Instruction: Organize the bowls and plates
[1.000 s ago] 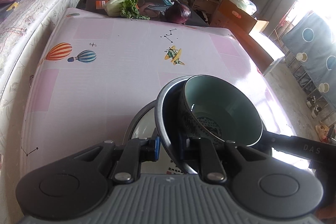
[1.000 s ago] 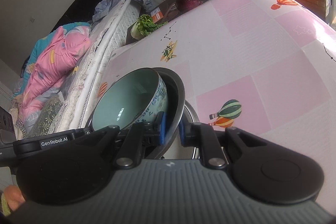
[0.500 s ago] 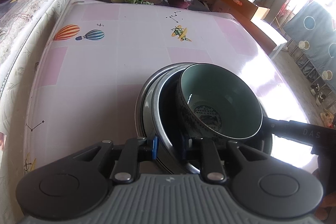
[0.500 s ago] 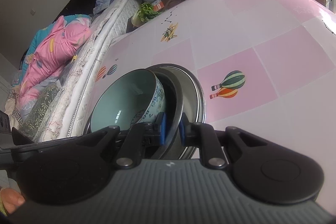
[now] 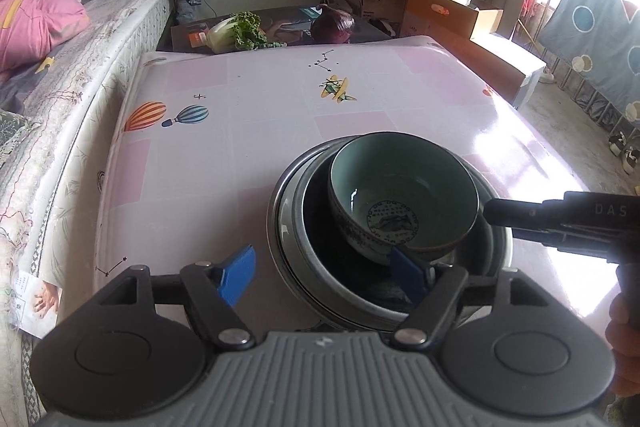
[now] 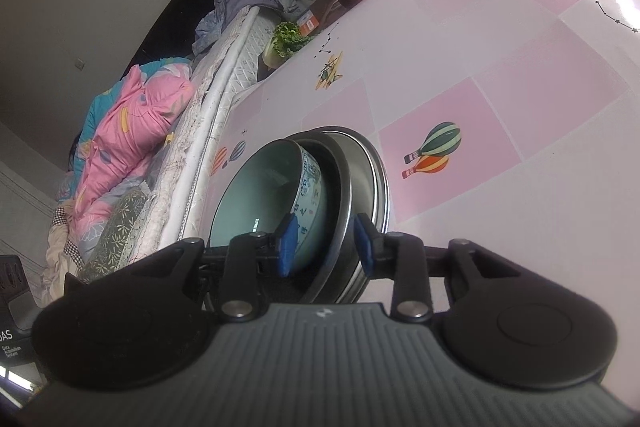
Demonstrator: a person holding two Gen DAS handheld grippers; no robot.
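A pale green ceramic bowl [image 5: 404, 195] with a blue pattern sits tilted inside a dark metal dish [image 5: 320, 227], which rests in a steel-rimmed plate [image 5: 280, 203] on the pink table [image 5: 224, 131]. My left gripper [image 5: 324, 275] is open, its fingers apart on either side of the stack's near rim. My right gripper [image 6: 326, 241] is open too, its blue pads astride the rims of the bowl [image 6: 256, 195] and dark dish [image 6: 340, 195]. The right gripper's body also shows at the right of the left wrist view [image 5: 560, 219].
A bed with a white mattress [image 5: 80, 75] and pink quilt [image 5: 32, 11] runs along the table's left side. Greens [image 5: 240, 33] and a purple cabbage [image 5: 333, 25] lie on a dark board beyond the far edge. Cardboard boxes [image 5: 440, 11] stand at the back right.
The stack came down onto the steel-rimmed plate on the table. Both grippers, earlier shut on the dark dish's rim, have opened.
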